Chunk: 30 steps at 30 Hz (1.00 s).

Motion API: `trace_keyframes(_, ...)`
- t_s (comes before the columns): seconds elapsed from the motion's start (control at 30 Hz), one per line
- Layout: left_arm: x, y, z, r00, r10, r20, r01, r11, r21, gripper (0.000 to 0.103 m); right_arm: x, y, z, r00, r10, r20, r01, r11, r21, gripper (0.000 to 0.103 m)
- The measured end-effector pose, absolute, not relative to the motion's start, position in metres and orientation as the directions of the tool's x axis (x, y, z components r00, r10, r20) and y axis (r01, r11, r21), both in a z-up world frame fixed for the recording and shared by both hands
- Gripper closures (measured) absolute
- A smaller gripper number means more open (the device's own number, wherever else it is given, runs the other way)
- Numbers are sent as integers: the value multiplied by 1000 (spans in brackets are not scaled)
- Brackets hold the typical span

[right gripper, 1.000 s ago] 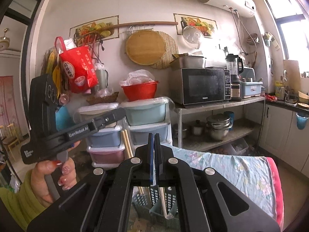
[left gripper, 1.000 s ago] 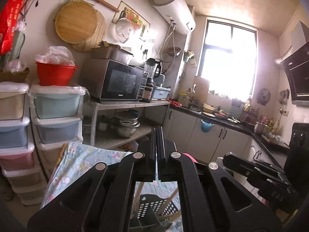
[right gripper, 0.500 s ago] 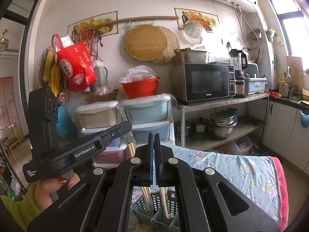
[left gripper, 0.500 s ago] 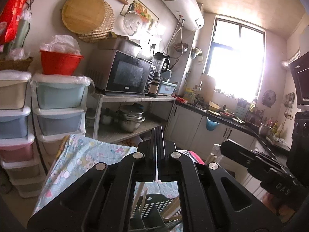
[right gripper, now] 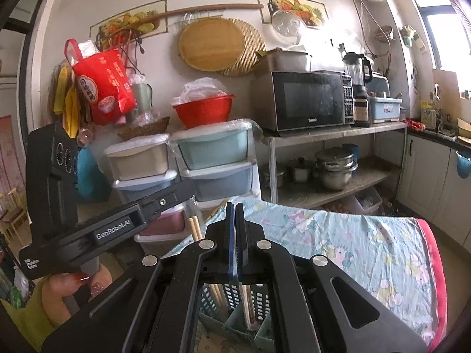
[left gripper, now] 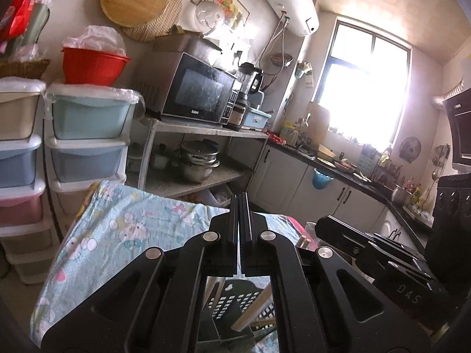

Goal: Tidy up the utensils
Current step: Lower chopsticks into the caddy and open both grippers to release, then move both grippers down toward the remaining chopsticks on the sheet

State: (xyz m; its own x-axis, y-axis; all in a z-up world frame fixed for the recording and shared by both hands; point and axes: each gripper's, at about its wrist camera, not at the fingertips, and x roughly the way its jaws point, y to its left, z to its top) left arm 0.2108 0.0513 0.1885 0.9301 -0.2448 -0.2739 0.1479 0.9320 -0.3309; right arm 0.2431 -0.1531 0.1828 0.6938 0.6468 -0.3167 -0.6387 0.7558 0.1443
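Right wrist view: both grippers sank toward caddy since 1 s ago. Right gripper shut, empty; left gripper shut, empty. Chopsticks in caddy; pick likely next.

cloth on the counter: pale blue-green w/ pink + white cartoon print, red-pink edge. utensil basket teal-grey, grid of small holes; chopsticks pale wood. both grippers black, silver bolts; right gripper has a blue strip btw the fingers. bowl red, clear plastic on top. drawers mint, blue, pink, cream. hanging bag red w/ white print. microwave black. sleeve yellow-green, nails red.
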Motion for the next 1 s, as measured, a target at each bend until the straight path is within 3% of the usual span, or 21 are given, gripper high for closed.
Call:
trace_keyframes(0.3,217,54,171,915,-243,-324,124,930,-346,103,255,-161,163,697,617,-366,-600,781,173,101)
trace_keyframes(0.37,217,54,168,912,-237,-335,116,932,-343,103,257,-164,160,693,616,-375,-594,782,187,95)
trace_keyframes(0.4,217,54,167,911,-235,-340,114,933,-340,103,257,-166,158,690,617,-379,-594,782,191,87)
trace_keyframes(0.5,216,52,162,911,-216,-352,99,942,-321,102,256,-170,154,692,612,-383,-589,785,189,81)
trace_keyframes(0.63,213,52,156,908,-202,-368,81,944,-319,77,251,-176,150,695,608,-385,-587,788,185,73)
trace_keyframes(0.77,207,52,153,910,-191,-367,73,948,-311,62,246,-181,147,696,604,-387,-585,790,183,71)
trace_keyframes(1.0,198,54,148,909,-175,-377,57,951,-304,47,237,-186,145,698,602,-388,-586,791,174,66)
